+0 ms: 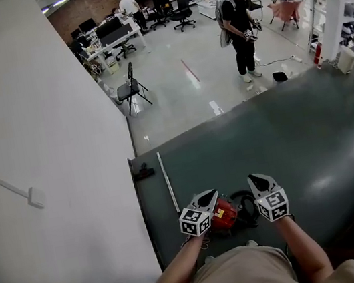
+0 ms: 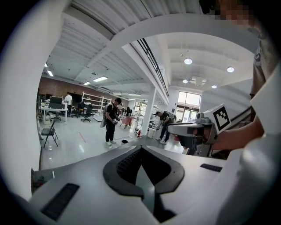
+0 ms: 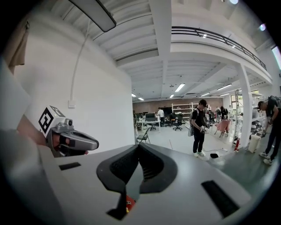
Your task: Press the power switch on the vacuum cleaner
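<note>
The red vacuum cleaner (image 1: 225, 215) lies on the dark green mat (image 1: 299, 143) right in front of the person, with its black hose (image 1: 245, 202) curled beside it. My left gripper (image 1: 207, 196) hovers over the vacuum's left end, jaws shut with nothing between them. My right gripper (image 1: 258, 179) is held over the hose on the right, also shut and holding nothing. In the right gripper view a sliver of the red vacuum (image 3: 129, 203) shows below the closed jaws, and the left gripper (image 3: 72, 140) appears at the left. No switch can be made out.
A white wall (image 1: 45, 161) runs along the left. A white rod (image 1: 168, 181) and a small black object (image 1: 144, 172) lie on the mat near it. Beyond the mat are a folding chair (image 1: 132, 87) and a standing person (image 1: 240, 31).
</note>
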